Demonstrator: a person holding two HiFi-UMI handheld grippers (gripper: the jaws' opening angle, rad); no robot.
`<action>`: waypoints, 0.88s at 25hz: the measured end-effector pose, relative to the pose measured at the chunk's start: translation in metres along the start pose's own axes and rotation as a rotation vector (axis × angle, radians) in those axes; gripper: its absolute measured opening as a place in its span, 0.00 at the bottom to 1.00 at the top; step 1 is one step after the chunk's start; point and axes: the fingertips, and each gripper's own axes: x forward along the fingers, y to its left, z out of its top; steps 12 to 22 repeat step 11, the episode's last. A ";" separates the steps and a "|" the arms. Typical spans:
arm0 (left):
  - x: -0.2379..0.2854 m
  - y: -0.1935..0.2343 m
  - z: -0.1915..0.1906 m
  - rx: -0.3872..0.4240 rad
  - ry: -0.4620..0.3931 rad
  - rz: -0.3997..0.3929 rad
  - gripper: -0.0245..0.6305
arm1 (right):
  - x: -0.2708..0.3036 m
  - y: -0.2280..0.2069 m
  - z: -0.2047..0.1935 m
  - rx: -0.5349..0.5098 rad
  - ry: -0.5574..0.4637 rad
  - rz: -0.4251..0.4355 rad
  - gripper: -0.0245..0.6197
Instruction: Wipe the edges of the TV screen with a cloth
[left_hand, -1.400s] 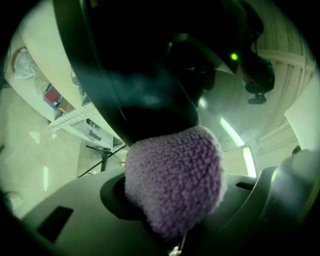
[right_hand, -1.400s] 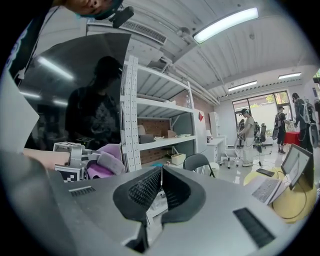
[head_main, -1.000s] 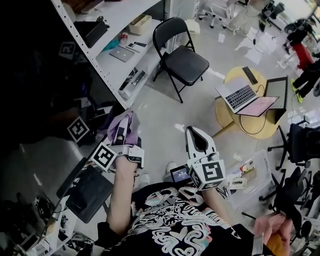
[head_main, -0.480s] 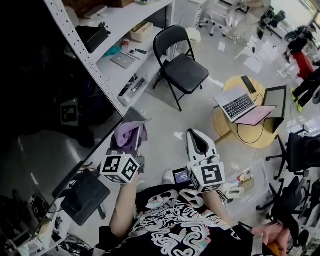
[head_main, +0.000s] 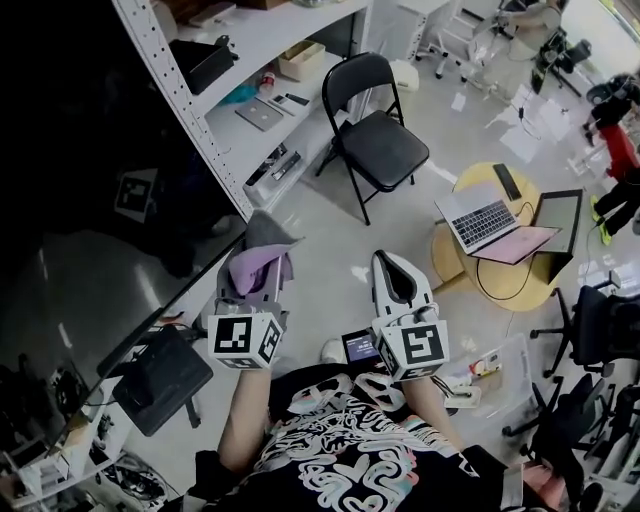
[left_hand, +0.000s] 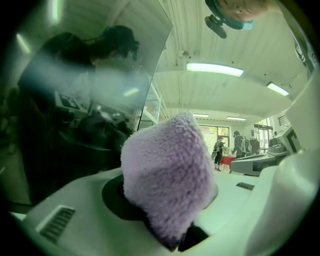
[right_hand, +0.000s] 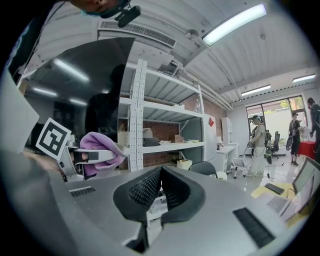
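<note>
The left gripper (head_main: 252, 272) clamps a purple cloth (left_hand: 167, 175) just beside the dark TV screen (head_main: 90, 200), at its near edge. The right gripper (head_main: 397, 275) hangs apart, jaws together, empty. How much edge is left to wipe is unclear.

The right gripper (right_hand: 160, 175) has its jaws pressed together, nothing between them. Off to the left, the left gripper (right_hand: 100, 156) clamps a purple cloth (right_hand: 97, 141) beside the dark TV screen (right_hand: 65, 95). White shelving (right_hand: 170, 146) stands behind.
</note>
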 end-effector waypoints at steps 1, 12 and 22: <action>0.000 0.001 0.000 -0.002 -0.002 0.006 0.30 | 0.001 0.000 -0.001 0.000 -0.002 0.007 0.08; -0.013 -0.003 -0.001 0.005 -0.007 0.046 0.30 | -0.007 0.003 -0.002 0.007 0.001 0.042 0.08; -0.013 -0.003 -0.001 0.005 -0.007 0.046 0.30 | -0.007 0.003 -0.002 0.007 0.001 0.042 0.08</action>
